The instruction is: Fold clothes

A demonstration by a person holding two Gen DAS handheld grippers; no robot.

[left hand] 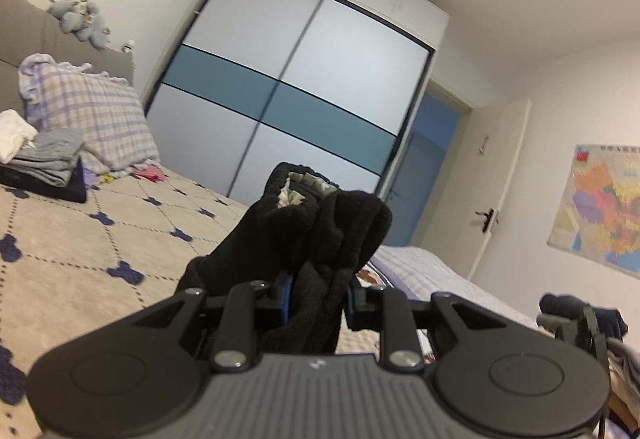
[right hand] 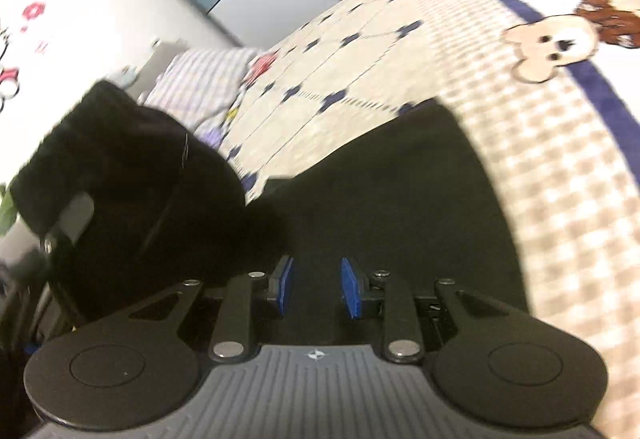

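Black knit garment (left hand: 320,235) bunches upward, clamped in left gripper (left hand: 316,299).

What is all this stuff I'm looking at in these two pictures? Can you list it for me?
black garment: one, black, bunched in the left gripper, trailing onto the bed
bed cover: one, beige with navy marks, across the bed
pillow: one, lilac check, at the headboard
folded clothes: one pile, grey, white and navy, beside the pillow
plush toy: one, pale blue, on the headboard
wardrobe: one, white with teal band, behind the bed
map: one, multicoloured, on the wall
left gripper: black, shut on the garment
right gripper: black, blue pads apart, over the black cloth
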